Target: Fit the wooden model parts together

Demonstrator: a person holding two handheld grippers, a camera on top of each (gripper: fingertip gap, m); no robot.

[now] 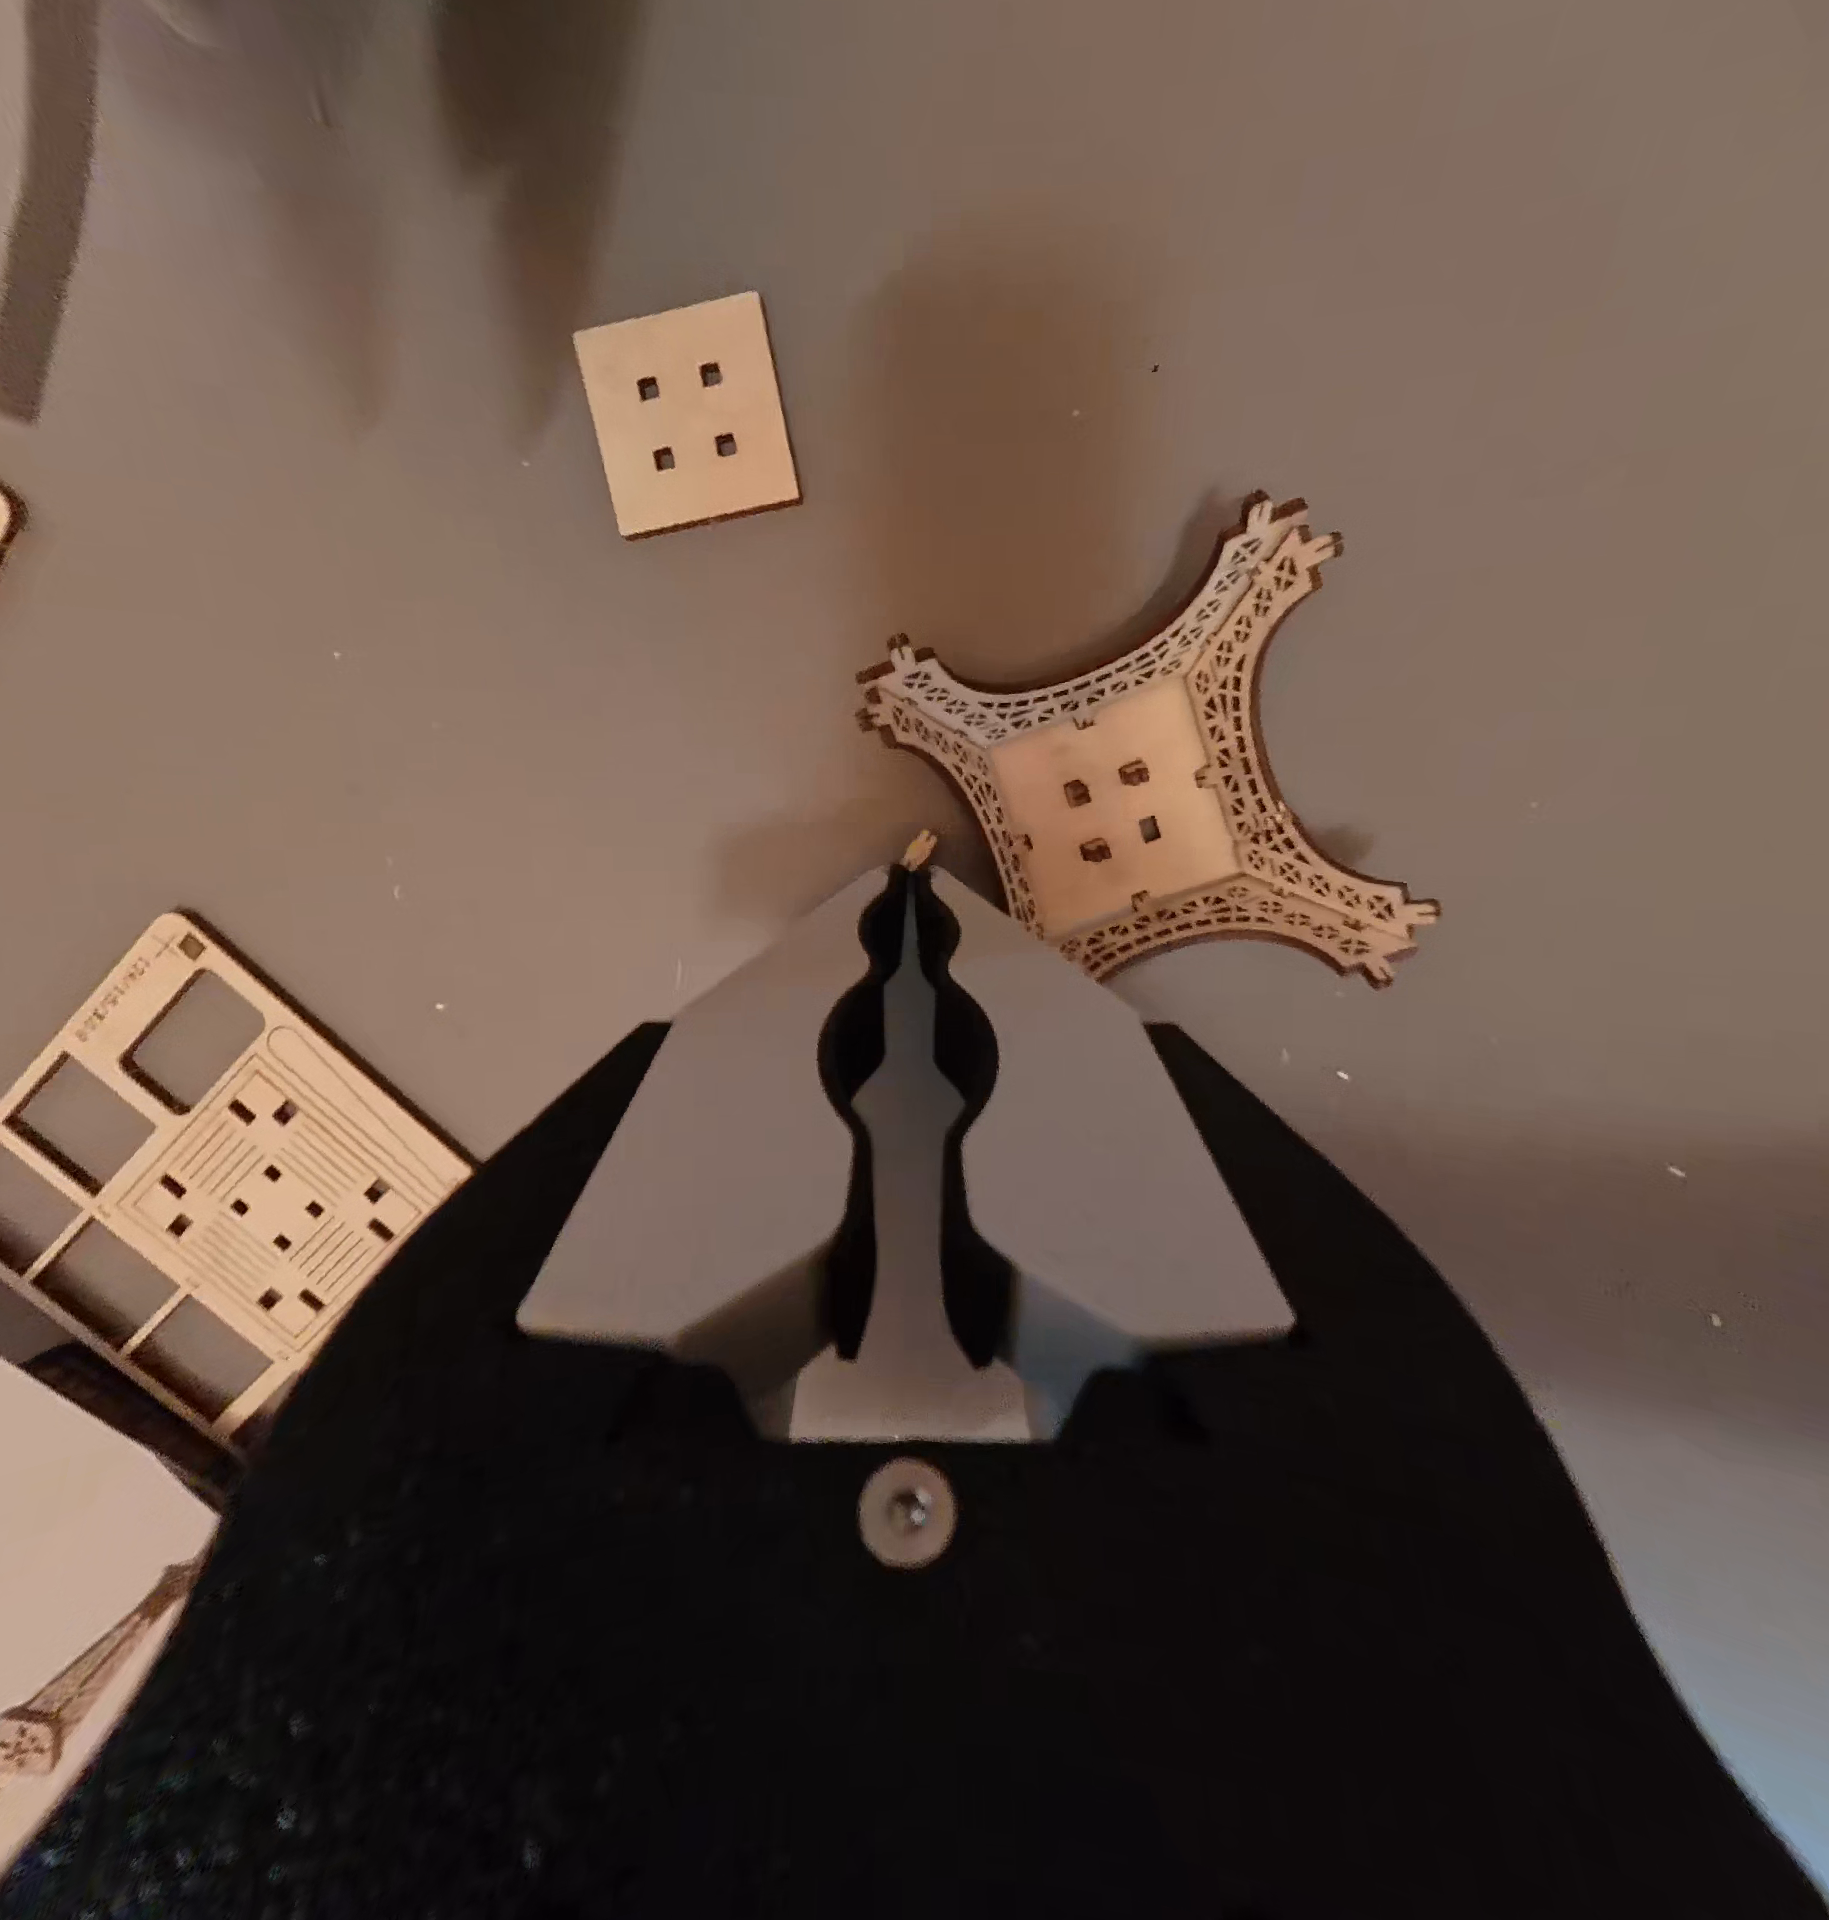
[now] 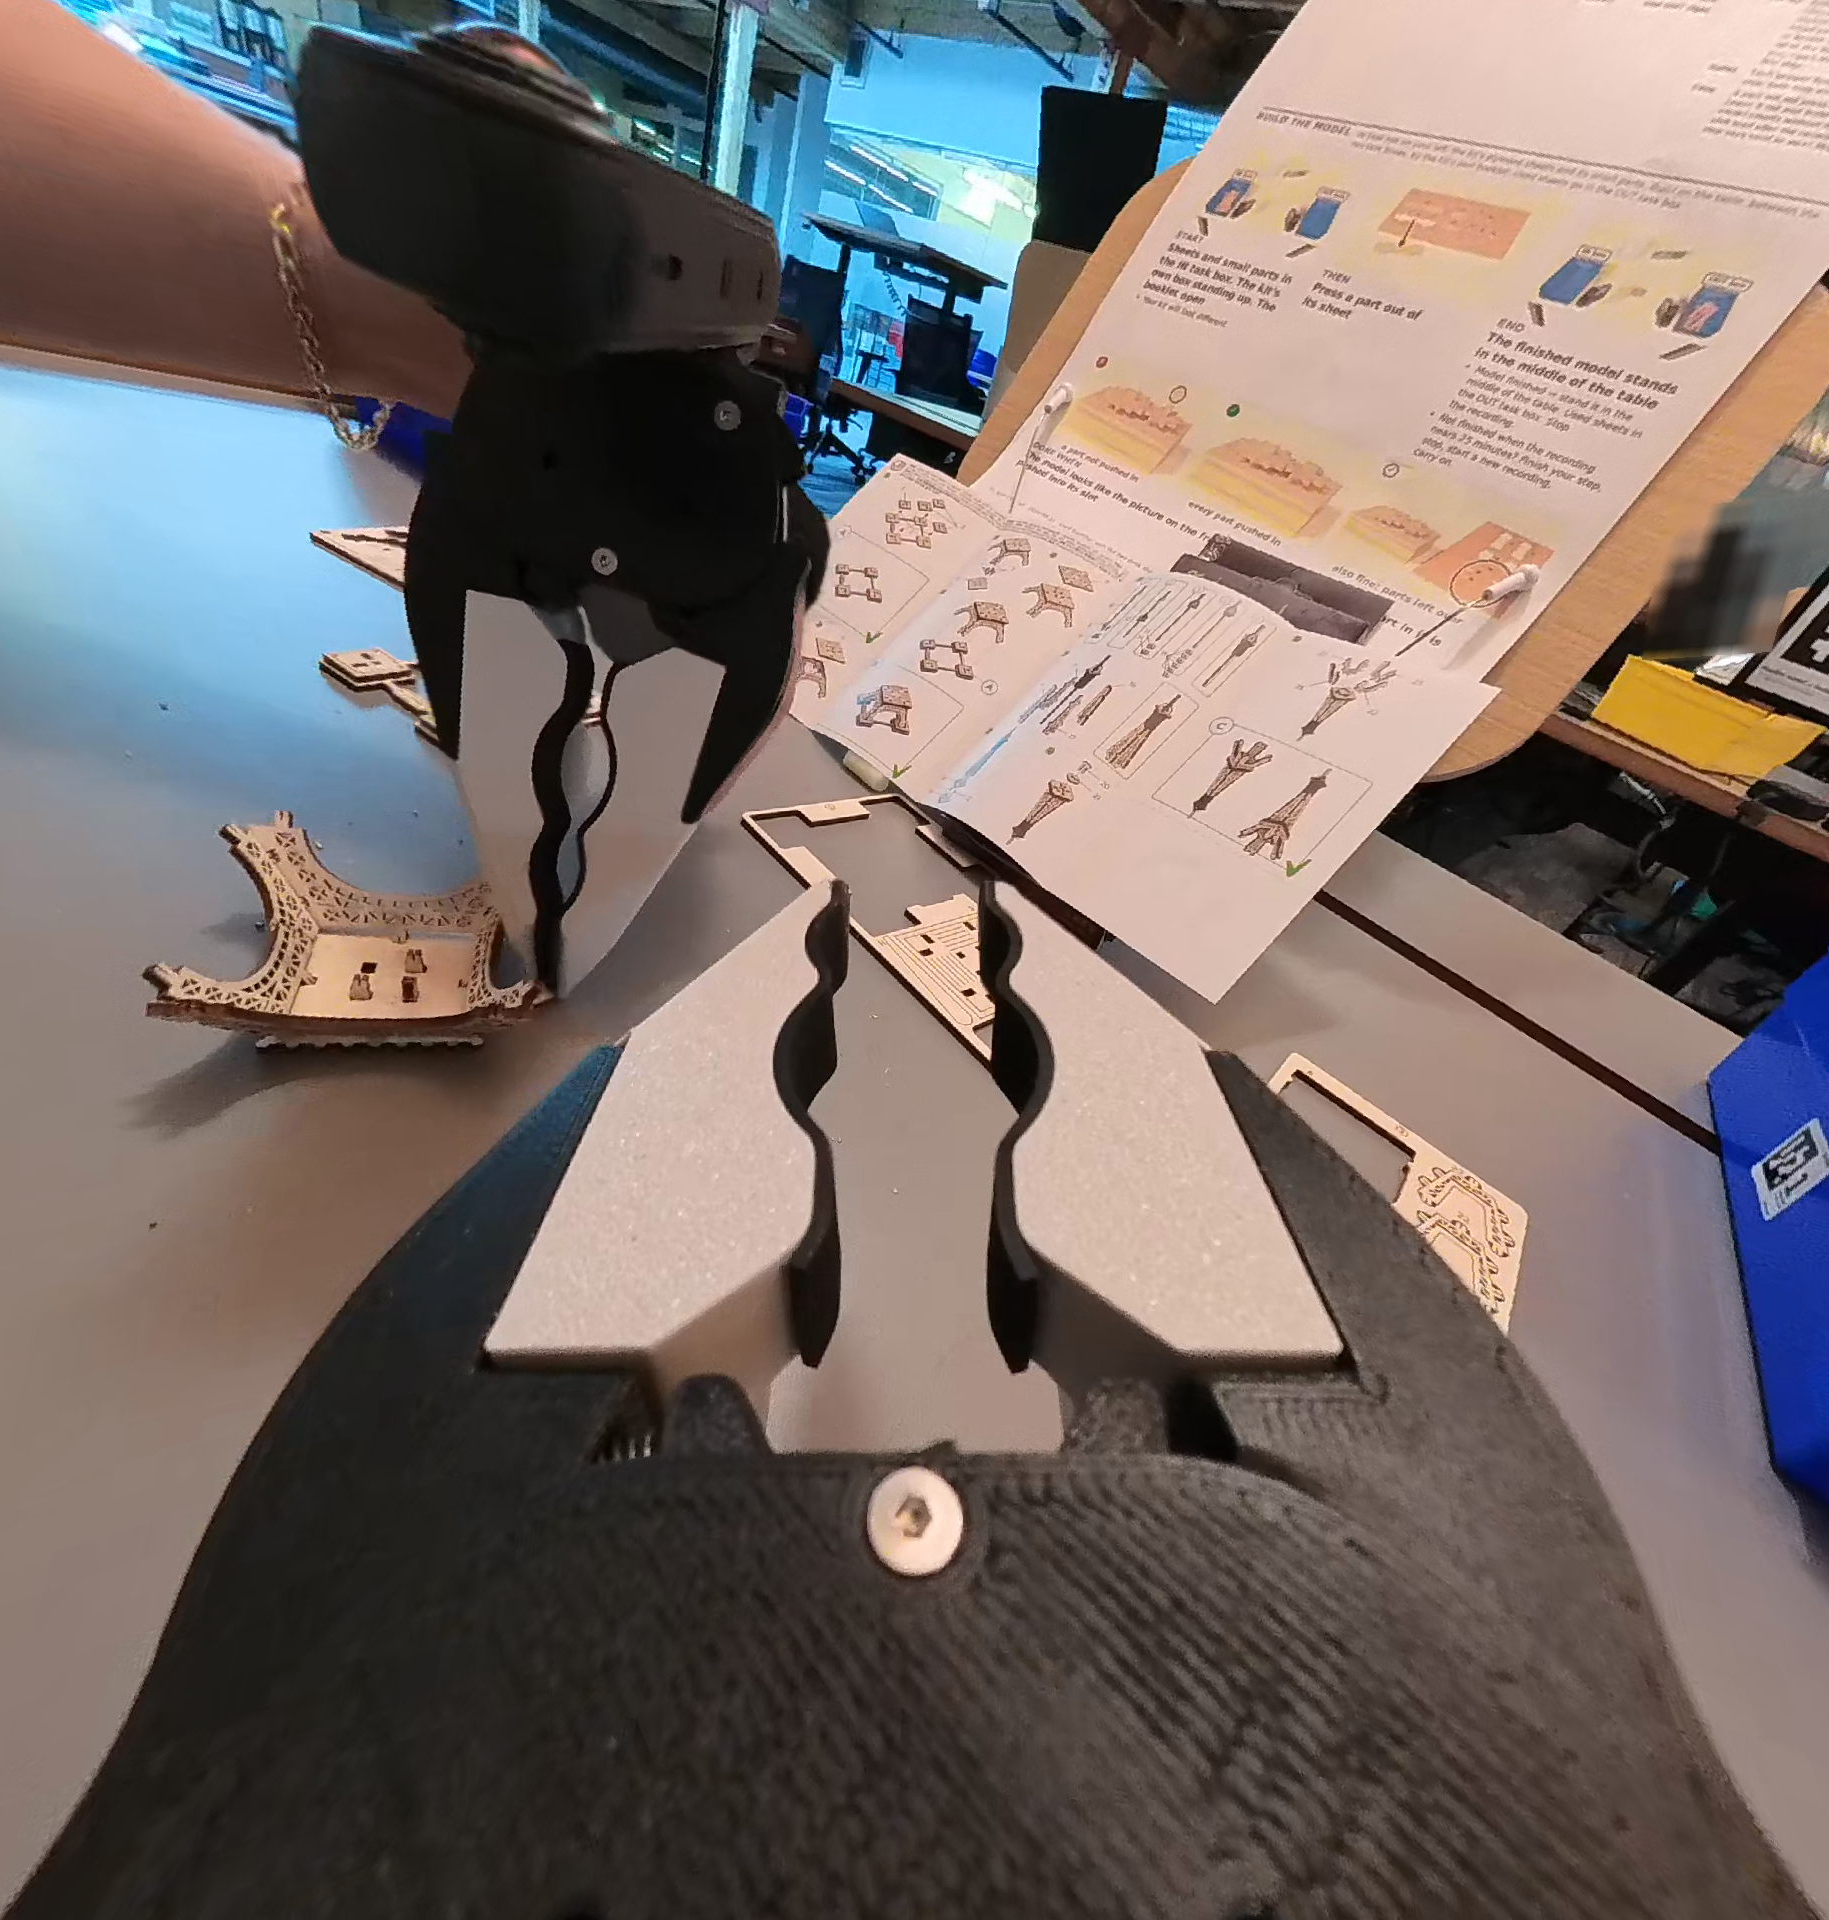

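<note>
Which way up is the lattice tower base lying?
Upside down: the lattice base rests with its flat platform on the table and its legs splayed upward.

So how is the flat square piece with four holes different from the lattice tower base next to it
The square piece is a single plain plate lying flat on the table; the tower base is built up from several parts. The square piece has straight edges, while the tower base flares into four curved lattice legs. The square piece lies apart from the left gripper; the tower base sits right beside its tips. Both are pale wood with four small square holes.

black printed grippers, grey fingers [image 2: 671, 1174], silver screws
</note>
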